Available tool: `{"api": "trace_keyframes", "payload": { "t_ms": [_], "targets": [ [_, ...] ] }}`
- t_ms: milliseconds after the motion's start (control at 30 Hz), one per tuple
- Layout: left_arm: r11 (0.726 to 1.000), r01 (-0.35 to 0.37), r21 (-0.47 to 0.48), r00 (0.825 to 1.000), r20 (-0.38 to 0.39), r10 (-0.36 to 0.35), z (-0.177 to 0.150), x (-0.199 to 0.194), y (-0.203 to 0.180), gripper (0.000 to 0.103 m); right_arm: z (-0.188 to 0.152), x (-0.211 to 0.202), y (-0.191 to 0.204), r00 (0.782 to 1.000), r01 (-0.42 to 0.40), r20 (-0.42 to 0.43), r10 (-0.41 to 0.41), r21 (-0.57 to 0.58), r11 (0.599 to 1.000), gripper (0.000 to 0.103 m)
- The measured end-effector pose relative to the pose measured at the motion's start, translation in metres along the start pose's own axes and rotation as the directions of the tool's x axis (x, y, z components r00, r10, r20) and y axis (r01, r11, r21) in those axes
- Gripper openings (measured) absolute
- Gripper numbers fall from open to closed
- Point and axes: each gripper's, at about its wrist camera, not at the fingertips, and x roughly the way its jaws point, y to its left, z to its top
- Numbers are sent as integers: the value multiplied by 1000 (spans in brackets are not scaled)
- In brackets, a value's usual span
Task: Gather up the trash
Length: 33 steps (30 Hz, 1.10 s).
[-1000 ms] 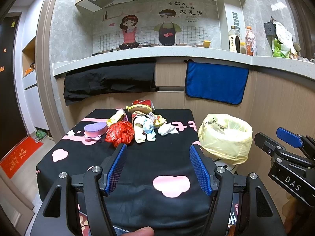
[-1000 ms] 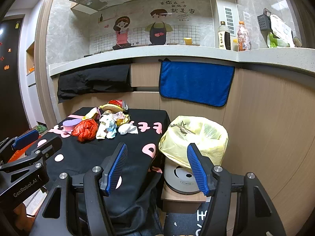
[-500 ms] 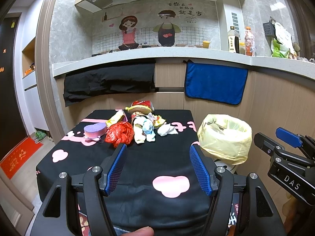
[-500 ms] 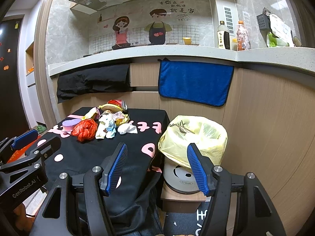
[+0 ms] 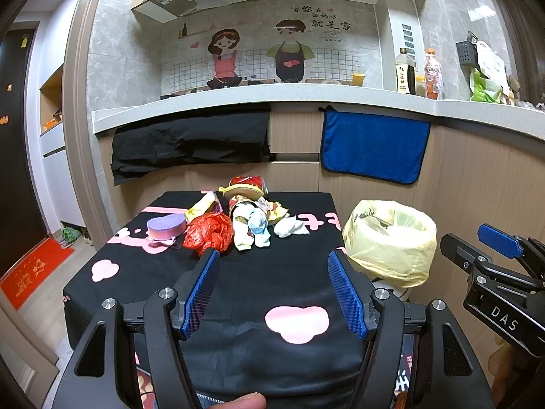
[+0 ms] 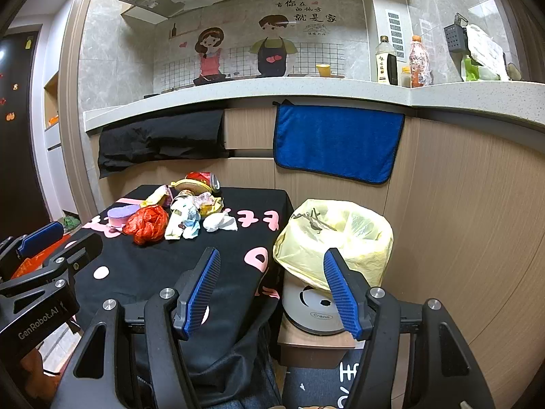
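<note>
Here blue towel (image 6: pixel 337 145) hangs behind lined bin (image 6: pixel 335 238).

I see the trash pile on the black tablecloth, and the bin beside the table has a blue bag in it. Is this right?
Not quite. The bag in the bin is pale yellow, not blue, as the right wrist view shows. The trash pile does lie on the black tablecloth, with the bin beside the table.

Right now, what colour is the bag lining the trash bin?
Pale yellow plastic bag, clearest in the right wrist view.
</note>
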Motion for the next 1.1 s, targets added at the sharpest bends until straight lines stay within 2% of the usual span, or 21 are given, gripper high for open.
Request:
{"api": "trace_keyframes", "payload": {
  "t_ms": [1100],
  "targets": [
    [1000, 1, -4, 1000, 2, -1, 1, -1, 1, 66, 0, -1, -2, 1000, 2, -5, -2, 5, 1000, 61]
  ]
}}
